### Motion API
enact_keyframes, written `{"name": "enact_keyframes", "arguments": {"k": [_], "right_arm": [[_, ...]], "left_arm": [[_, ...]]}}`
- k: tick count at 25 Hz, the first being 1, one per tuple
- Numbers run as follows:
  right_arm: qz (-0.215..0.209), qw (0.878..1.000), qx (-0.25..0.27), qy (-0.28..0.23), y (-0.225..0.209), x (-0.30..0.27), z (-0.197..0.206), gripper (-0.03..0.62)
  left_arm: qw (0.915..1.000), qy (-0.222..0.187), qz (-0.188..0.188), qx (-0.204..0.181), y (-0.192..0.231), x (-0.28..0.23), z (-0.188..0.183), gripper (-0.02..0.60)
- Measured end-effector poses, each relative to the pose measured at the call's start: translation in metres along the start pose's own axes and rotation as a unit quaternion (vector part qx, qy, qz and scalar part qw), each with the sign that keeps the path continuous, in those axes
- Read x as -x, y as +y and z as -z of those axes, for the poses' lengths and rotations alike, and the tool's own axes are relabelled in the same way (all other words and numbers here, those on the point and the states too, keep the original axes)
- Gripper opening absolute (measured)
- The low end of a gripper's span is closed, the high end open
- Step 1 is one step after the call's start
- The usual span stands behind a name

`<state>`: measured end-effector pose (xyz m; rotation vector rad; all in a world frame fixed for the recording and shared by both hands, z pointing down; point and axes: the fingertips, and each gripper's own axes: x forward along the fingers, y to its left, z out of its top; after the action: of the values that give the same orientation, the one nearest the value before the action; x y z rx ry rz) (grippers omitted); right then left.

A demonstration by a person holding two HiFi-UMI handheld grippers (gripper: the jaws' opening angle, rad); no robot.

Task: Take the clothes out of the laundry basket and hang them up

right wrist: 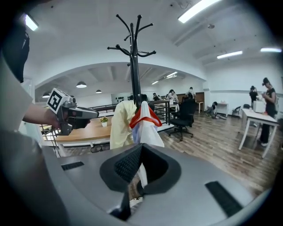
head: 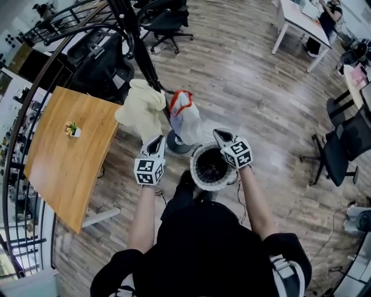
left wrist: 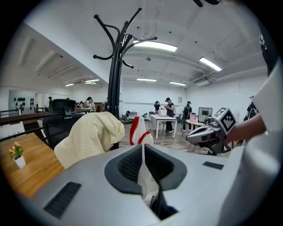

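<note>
Shadow fills the laundry basket (head: 195, 173) on the floor in front of the person, so the head view does not show what lies inside, and neither gripper view takes the basket in. Two garments hang on the black coat rack (left wrist: 116, 79): a pale yellow garment (head: 142, 107) and, just beside it, a white garment with red trim (head: 185, 120) that covers part of the rack's round base. The left gripper (head: 157, 141) and right gripper (head: 219, 134) are held up on either side of the basket. Each has its fingers closed together with nothing gripped. A thin white streak shows in the seam of each pair, in line with the white garment behind. From above, I cannot tell whether the left gripper's tip touches the yellow hem.

Wood-plank floor (head: 249, 87) runs through an open office. A wooden counter (head: 64, 156) on the left carries a small potted plant (head: 72, 130). Black office chairs (head: 165, 20) and a white desk (head: 295, 17) stand farther off, cut by the frame edge.
</note>
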<state>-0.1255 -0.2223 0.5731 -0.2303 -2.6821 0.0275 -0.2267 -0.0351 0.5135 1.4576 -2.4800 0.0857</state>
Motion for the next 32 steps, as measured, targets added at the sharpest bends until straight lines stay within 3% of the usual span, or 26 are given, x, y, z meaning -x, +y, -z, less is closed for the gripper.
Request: {"name": "enact_keyframes", "arguments": {"k": [15, 32], "right_arm": [[-0.028, 1.0, 0.007, 0.0, 0.031, 0.008, 0.008, 0.006], [-0.019, 1.0, -0.003, -0.005, 0.028, -0.001, 0.003, 0.006]], "left_arm": [[0.9986, 0.003, -0.051, 0.014, 0.012, 0.056, 0.025, 0.029], [0.9989, -0.003, -0.044, 0.013, 0.021, 0.049, 0.021, 0.029]]}}
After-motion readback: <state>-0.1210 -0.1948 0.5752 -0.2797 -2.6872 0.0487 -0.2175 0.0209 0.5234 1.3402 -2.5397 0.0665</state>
